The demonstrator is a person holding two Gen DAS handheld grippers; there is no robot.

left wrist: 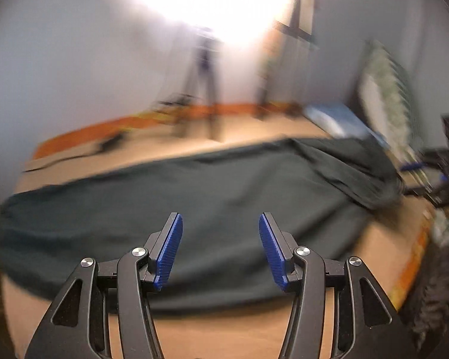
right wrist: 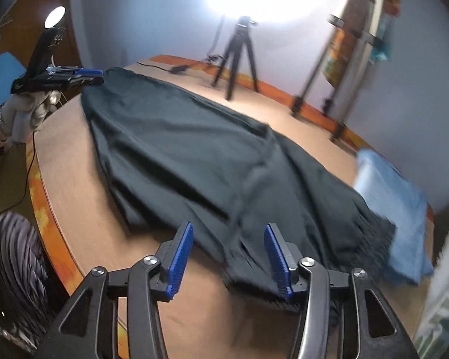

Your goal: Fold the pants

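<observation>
Dark green pants [left wrist: 194,209] lie stretched across a tan table [left wrist: 224,329], also in the right wrist view [right wrist: 194,164]. My left gripper [left wrist: 221,218] is open and empty, just above the near long edge of the pants. It also shows far left in the right wrist view [right wrist: 100,76], beside the pants' leg end. My right gripper [right wrist: 228,230] is open over the gathered waistband [right wrist: 254,287] at the near end. The right blue pad [right wrist: 277,260] is at the fabric; nothing is clamped.
A folded blue cloth [right wrist: 395,209] lies on the table beside the waistband, also in the left wrist view [left wrist: 335,119]. A tripod [right wrist: 239,56] and a bright lamp stand at the far edge. The table has an orange rim [right wrist: 45,209]. A striped object [right wrist: 15,263] sits below it.
</observation>
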